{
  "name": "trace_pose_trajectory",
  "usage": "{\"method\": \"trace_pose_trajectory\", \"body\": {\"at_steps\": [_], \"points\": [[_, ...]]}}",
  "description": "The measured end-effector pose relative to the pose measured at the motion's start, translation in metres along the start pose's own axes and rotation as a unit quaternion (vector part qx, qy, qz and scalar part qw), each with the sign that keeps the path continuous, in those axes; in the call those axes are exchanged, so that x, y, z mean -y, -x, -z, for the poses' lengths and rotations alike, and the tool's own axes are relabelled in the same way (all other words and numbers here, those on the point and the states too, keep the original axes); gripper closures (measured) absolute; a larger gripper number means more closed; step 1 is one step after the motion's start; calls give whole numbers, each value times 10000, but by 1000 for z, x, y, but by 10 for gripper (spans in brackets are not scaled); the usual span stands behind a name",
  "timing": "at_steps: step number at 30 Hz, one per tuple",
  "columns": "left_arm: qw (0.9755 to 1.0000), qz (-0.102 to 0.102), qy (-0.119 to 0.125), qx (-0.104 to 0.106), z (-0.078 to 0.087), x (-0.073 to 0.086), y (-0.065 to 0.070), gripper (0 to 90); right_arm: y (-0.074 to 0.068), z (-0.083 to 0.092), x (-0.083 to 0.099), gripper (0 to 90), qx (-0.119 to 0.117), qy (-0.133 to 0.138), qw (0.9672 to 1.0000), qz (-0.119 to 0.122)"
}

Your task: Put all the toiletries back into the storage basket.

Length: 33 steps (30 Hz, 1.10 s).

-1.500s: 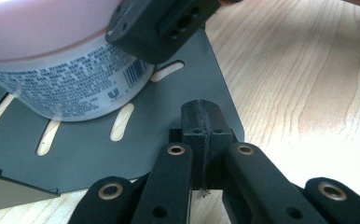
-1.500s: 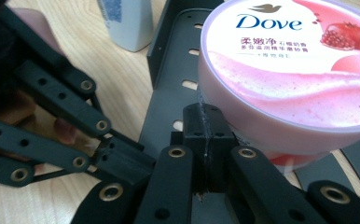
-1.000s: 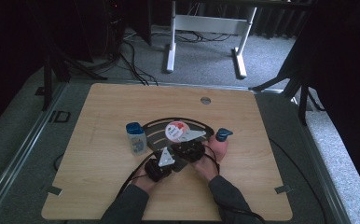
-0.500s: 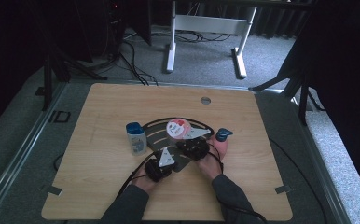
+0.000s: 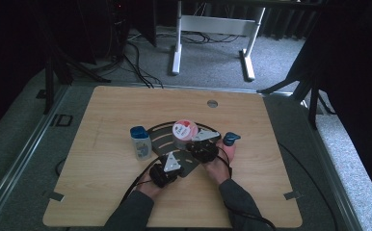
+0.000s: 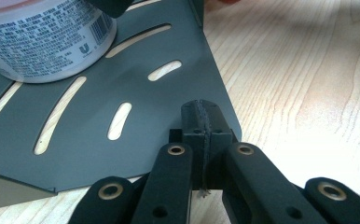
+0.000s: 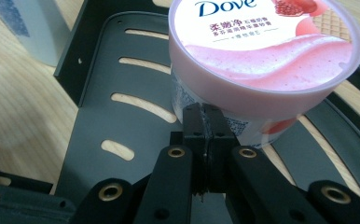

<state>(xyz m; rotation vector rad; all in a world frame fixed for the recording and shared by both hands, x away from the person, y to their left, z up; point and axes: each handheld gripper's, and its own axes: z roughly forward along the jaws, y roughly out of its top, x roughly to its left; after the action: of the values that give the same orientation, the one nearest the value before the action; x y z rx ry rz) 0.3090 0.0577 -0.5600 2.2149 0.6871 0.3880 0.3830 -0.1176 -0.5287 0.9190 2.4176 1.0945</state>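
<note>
Dove tub (image 7: pixel 262 60), a pink-lidded body-scrub pot, is standing upright on a dark slotted tray (image 5: pixel 161 137) near the middle of the wooden tabletop (image 5: pixel 102 110), and both grippers are sitting close to it with nothing in hand. Right gripper (image 7: pixel 205 126) is pointing at the tub's side wall just under the lid rim, its jaws pressed together and empty, the tips at or just short of the label; contact cannot be judged. Left gripper (image 6: pixel 201 123), jaws likewise together, is resting over the near corner of the tray, apart from the tub. Beyond the tray, a small blue-capped bottle (image 5: pixel 139 142) is standing just off its left edge, and a dark blue object (image 5: pixel 231 139) is lying on the tabletop by the right hand. Judging by this, the work is looking barely begun: the tub is sitting unheld with its lid on, and any lifting, moving or opening of it is yet to be done, starting with the jaws parting.
</note>
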Motion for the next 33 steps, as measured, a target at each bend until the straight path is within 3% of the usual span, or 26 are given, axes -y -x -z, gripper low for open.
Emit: {"method": "trace_pose_trajectory", "body": {"at_steps": [17,26,33], "points": [[10000,-10,-5,16,0,0,1,900,8,-10,-12,899,-13,-113,9999,62],[10000,-16,-3,1,0,0,1,900,5,-10,-11,872,-53,-165,9998,109],[10000,-49,0,-86,0,0,3,900,-7,-6,1,850,-181,-243,9991,288]]}}
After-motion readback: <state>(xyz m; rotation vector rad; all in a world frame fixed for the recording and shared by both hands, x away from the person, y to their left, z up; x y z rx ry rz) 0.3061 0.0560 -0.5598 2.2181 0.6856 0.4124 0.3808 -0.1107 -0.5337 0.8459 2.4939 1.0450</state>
